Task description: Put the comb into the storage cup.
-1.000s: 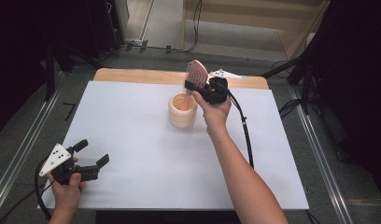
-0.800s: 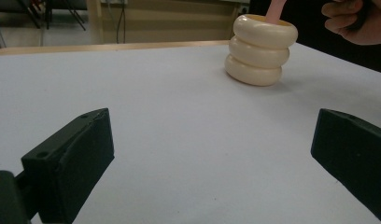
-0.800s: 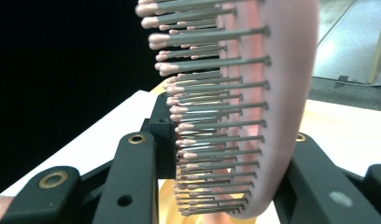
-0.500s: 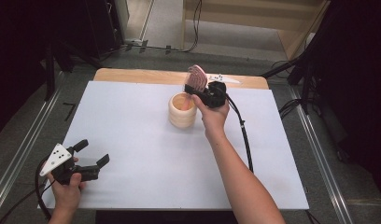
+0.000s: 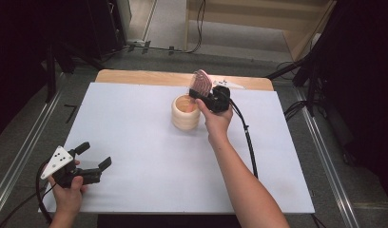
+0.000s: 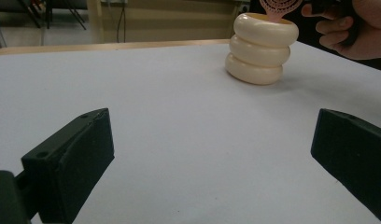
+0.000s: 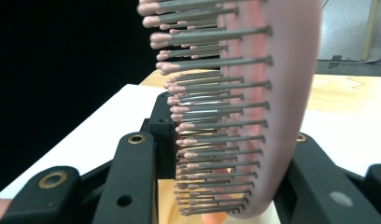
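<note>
A pink hairbrush (image 5: 201, 81) with grey bristles stands tilted over the far rim of a cream ridged cup (image 5: 186, 114) near the table's far middle. My right gripper (image 5: 197, 93) is shut on the brush just below its head. In the right gripper view the bristles (image 7: 212, 116) face left between the black jaws of the right gripper (image 7: 226, 184), and the handle's lower end is hidden in the cup. The left gripper (image 5: 96, 155) rests open at the near left corner, nothing between its jaws. In the left gripper view the left gripper (image 6: 212, 154) looks toward the cup (image 6: 262, 49) and the brush (image 6: 281, 5).
A white sheet (image 5: 144, 156) covers the table, with a bare wooden strip (image 5: 135, 77) along the far edge. The right gripper's cable (image 5: 249, 142) trails over the sheet's right half. A small white card (image 5: 230, 84) lies behind the right hand. Metal rails and dark floor flank the table.
The right hand has drifted slightly toward the near side and the brush head leans a bit more. The left gripper has not moved.
</note>
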The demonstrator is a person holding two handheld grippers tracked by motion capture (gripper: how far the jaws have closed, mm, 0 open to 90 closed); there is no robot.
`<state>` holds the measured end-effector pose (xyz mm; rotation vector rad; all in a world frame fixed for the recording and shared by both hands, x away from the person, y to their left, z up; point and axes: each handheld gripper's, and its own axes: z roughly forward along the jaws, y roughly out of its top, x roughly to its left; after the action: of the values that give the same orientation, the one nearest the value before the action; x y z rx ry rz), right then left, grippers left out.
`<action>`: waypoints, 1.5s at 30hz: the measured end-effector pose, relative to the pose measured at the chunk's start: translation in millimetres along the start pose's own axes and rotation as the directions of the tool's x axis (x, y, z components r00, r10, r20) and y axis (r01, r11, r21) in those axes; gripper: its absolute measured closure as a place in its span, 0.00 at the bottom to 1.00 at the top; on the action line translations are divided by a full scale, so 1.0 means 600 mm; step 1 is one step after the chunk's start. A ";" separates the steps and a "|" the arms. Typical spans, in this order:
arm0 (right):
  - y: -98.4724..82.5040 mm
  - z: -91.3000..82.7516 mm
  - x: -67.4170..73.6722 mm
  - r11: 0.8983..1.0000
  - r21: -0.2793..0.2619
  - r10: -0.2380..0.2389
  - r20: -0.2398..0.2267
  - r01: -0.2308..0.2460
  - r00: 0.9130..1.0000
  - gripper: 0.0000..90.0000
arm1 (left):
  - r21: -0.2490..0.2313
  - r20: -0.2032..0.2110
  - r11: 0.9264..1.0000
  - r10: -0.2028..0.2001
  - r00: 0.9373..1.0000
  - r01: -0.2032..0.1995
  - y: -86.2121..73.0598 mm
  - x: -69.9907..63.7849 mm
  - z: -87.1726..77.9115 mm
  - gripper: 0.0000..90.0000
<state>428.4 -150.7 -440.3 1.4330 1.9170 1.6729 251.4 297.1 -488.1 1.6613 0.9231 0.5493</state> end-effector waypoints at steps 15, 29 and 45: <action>0.000 -0.012 -0.019 0.999 0.019 0.045 -0.003 -0.045 0.999 0.52 | 0.000 -0.001 1.000 -0.003 1.000 0.003 0.000 0.000 0.001 0.00; -0.010 -0.028 -0.015 0.998 0.033 -0.053 0.024 0.053 0.998 0.16 | -0.002 0.004 1.000 -0.003 1.000 0.003 0.000 -0.001 0.002 0.00; -0.034 -0.067 -0.011 0.989 0.043 -0.141 0.030 0.140 0.990 0.00 | 0.005 0.001 1.000 0.000 1.000 0.000 0.000 -0.002 0.002 0.00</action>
<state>393.2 -178.6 -447.5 1.2984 1.9949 1.5463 251.8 295.4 -488.6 1.6655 0.9244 0.5469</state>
